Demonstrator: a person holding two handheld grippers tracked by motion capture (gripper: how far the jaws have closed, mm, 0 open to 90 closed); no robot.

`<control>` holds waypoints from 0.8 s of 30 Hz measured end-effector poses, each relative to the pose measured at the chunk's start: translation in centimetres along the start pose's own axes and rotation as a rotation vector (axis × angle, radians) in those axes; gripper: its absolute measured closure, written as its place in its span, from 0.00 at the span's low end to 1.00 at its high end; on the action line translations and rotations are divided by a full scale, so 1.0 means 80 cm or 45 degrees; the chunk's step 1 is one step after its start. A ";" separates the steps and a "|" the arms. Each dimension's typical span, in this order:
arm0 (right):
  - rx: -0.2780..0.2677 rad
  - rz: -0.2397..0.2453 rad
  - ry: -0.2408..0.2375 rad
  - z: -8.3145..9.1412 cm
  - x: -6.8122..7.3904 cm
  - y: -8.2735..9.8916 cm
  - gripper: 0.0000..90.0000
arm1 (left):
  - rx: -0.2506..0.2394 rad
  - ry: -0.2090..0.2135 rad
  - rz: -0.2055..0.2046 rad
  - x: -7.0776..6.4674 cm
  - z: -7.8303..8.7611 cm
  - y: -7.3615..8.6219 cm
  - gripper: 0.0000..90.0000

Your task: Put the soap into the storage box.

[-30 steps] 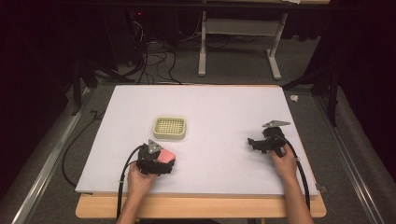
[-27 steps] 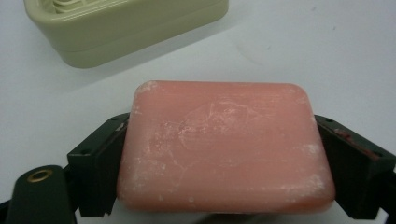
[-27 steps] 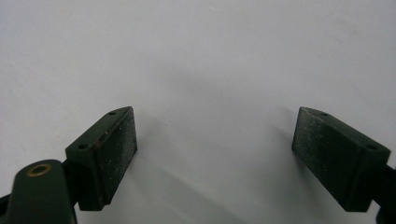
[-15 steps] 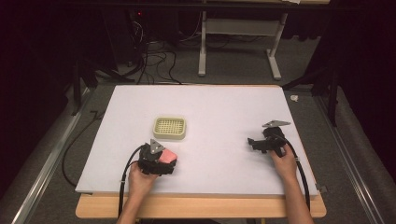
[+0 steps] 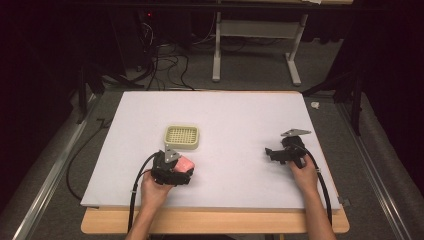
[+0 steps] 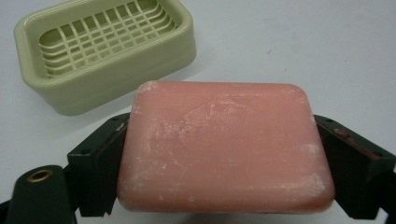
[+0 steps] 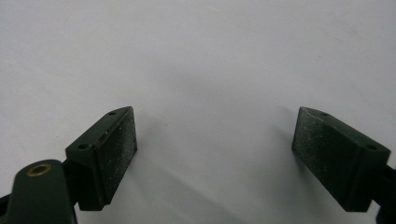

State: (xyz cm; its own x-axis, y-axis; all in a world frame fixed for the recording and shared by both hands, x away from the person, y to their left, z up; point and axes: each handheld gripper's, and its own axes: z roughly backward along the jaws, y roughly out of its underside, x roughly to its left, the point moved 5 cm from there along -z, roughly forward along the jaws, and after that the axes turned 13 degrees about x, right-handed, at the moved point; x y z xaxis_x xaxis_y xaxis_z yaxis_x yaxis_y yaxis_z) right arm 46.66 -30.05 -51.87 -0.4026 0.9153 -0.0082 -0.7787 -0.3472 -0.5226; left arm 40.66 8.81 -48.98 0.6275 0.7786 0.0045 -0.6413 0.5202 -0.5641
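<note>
A pink bar of soap [image 6: 224, 144] sits between the two black jaws of my left gripper [image 6: 219, 158], which is shut on its short ends. In the high view the soap [image 5: 184, 164] and left gripper [image 5: 176, 169] are near the table's front left. A pale green soap dish [image 5: 182, 138] with a slotted grid floor stands just beyond them, also seen in the left gripper view as the soap dish [image 6: 100, 46] at upper left. My right gripper [image 5: 272, 154] rests at the right side of the table, open, with only bare white surface between its jaws [image 7: 215, 154].
The white table sheet [image 5: 240, 120] covers a wooden tabletop whose front edge [image 5: 215, 222] shows below. Black cables trail from both grippers toward the person. A white frame leg [image 5: 216, 55] and floor cables lie beyond the table.
The left gripper with the soap has barely shifted, staying just in front of the dish. The right gripper has not moved.
</note>
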 end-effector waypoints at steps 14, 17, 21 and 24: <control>0.000 0.000 -0.001 0.000 0.000 0.000 0.16 | -0.003 0.009 0.011 0.002 0.004 -0.019 0.15; 0.000 0.000 -0.001 0.000 0.000 0.000 0.16 | -0.004 0.009 0.010 0.002 0.004 -0.025 0.15; 0.000 0.000 -0.001 0.000 0.000 0.000 0.16 | -0.007 0.008 0.009 0.001 0.004 -0.033 0.15; 0.000 0.000 -0.001 0.000 0.000 0.000 0.16 | -0.013 0.017 0.022 0.002 0.003 -0.039 0.15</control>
State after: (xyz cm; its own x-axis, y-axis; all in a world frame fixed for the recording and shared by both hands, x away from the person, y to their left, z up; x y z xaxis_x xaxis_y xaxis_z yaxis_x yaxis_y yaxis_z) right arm 46.66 -30.04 -51.86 -0.4029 0.9152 -0.0077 -0.7787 -0.3472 -0.5226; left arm 42.64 7.37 -47.04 0.6220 0.7828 -0.0162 -0.6476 0.5027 -0.5726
